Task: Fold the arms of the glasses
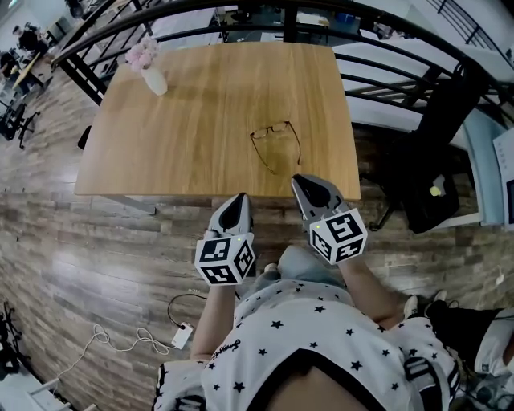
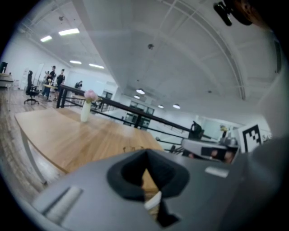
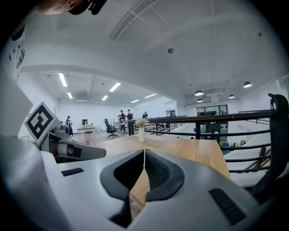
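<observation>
Head view: glasses (image 1: 275, 146) lie on table (image 1: 177, 120), arms spread, near front edge. Left gripper (image 1: 238, 201) and right gripper (image 1: 304, 184) have jaws pressed together, holding nothing (both by table edge). Glasses look light, thin, bendy; pinch arm near tip, gently.

Bright, even indoor light comes from ceiling strips (image 3: 62, 79) and round lamps (image 3: 247, 84) overhead, so the wooden table (image 1: 201, 104) shows no glare, and the vase (image 1: 154, 80) and glasses (image 1: 275, 144) cast only faint, soft shadows. Every view is fisheye — the railing (image 1: 291, 24) bows in the head view, and both gripper views darken to black at the corners. The left gripper view is hazy throughout; the right is crisper, blurring only close to the lens.
</observation>
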Demonstrator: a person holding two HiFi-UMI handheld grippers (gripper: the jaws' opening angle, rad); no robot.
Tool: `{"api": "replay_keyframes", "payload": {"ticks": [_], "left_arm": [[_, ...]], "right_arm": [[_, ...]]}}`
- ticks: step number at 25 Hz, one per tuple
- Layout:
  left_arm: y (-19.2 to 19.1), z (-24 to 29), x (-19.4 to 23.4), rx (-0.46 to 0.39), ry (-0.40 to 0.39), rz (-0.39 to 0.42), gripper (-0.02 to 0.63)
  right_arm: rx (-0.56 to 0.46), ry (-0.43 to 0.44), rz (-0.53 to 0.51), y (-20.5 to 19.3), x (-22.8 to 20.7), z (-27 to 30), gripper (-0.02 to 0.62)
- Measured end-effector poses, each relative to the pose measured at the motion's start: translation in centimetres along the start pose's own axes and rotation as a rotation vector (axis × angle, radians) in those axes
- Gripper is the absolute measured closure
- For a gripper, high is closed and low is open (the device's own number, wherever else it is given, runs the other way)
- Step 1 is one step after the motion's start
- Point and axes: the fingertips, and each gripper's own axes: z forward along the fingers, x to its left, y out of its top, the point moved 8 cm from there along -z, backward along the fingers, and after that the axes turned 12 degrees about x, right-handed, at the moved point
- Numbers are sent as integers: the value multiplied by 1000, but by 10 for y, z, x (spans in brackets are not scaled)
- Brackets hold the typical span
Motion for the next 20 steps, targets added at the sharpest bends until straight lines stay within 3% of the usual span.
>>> {"api": "replay_keyframes", "payload": {"ticks": [8,20], "left_arm": [[6,25,10,25,-23,-19,600],[33,99,36,55,-26,-62,600]], "right_arm": [[38,-19,-31,4,-25,26,575],[106,27,-79,21,-79,104,575]]}}
